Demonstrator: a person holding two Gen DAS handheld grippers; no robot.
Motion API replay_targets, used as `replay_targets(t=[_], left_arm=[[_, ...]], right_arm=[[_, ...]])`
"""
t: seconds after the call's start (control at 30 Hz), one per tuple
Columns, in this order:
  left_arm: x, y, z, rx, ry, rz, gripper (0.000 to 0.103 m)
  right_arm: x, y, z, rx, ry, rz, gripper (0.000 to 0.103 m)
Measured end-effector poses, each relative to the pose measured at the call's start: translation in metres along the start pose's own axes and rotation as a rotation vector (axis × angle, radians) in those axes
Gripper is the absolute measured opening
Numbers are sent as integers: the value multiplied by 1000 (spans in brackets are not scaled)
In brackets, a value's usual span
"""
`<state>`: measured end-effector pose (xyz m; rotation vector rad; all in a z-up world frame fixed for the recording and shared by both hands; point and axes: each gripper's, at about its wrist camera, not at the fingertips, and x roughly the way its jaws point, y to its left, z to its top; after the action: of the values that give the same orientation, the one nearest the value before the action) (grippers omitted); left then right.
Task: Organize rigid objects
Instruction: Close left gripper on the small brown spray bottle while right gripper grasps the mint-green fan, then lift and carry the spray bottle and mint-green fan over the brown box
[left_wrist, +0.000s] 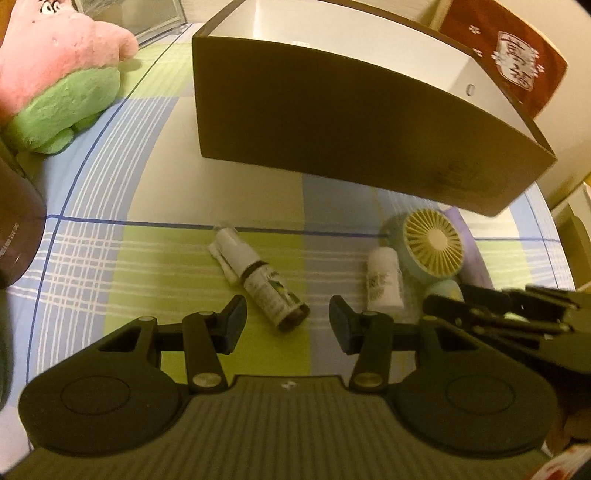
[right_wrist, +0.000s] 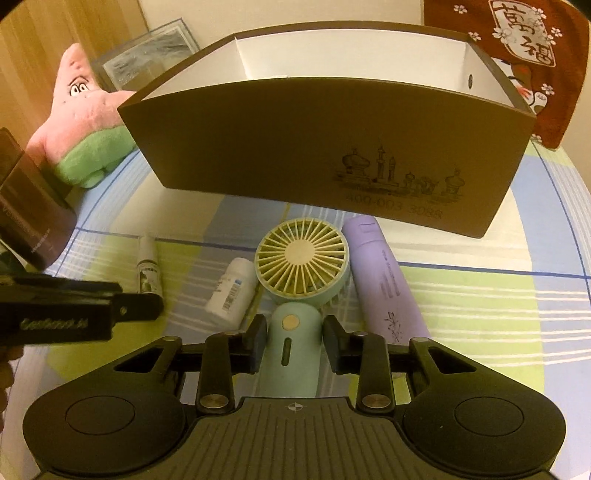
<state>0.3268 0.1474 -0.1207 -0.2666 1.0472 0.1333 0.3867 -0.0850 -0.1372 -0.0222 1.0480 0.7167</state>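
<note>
A mint hand fan (right_wrist: 301, 258) lies on the checked cloth, and my right gripper (right_wrist: 294, 345) is shut on its handle, one pad against each side. A white pill bottle (right_wrist: 232, 291) lies just left of the fan and a purple bottle (right_wrist: 384, 280) just right. In the left wrist view, a small spray bottle (left_wrist: 266, 280) lies tilted with its base reaching between the fingertips of my left gripper (left_wrist: 288, 325), which is open and not touching it. The open brown box (right_wrist: 325, 147) with white inner walls stands behind everything.
A pink and green plush toy (left_wrist: 62, 74) sits at the back left. A dark cylinder (left_wrist: 18, 236) stands at the left edge. A red printed cloth (right_wrist: 524, 55) hangs behind the box. A clear case (right_wrist: 147, 59) is at the far left.
</note>
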Motion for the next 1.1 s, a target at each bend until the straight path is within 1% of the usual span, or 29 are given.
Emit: replay_targets(t=[0.07, 0.17, 0.2, 0.23, 0.27, 0.3, 0.33, 0.4, 0.5, 0.77, 0.87, 0.93, 1.1], left_arm=[[4, 1, 3, -14, 1, 3, 46], [11, 3, 6, -12, 4, 29, 41], [12, 4, 6, -11, 4, 35, 38], [13, 6, 6, -7, 4, 37, 31], [14, 8, 5, -2, 9, 34, 29], [14, 9, 4, 1, 12, 36, 23], [15, 11, 2, 5, 20, 39, 21], [13, 14, -3, 10, 17, 28, 21], [6, 14, -12, 38, 19, 35, 21], [-10, 7, -38, 65, 71, 11, 21], [-9, 3, -38, 86, 69, 12, 23], [-6, 0, -34, 107, 65, 24, 28], [2, -6, -25, 138, 55, 45, 28]], right_arm=[[1, 0, 0, -2, 2, 2, 34], [3, 0, 1, 2, 5, 4, 34], [3, 0, 1, 0, 5, 5, 34], [3, 0, 1, -2, 5, 6, 34], [3, -1, 1, -4, 4, 8, 34], [3, -1, 1, -4, 4, 11, 34], [3, -2, 1, -4, 4, 14, 34], [3, -3, 0, -2, 5, 21, 34], [0, -4, -2, -18, 9, 28, 34], [-12, -7, -14, -35, 53, 65, 34], [-16, -8, -18, -42, 60, 63, 34], [-14, -8, -18, -33, 71, 56, 34], [-7, -3, -14, -35, 65, 19, 34]])
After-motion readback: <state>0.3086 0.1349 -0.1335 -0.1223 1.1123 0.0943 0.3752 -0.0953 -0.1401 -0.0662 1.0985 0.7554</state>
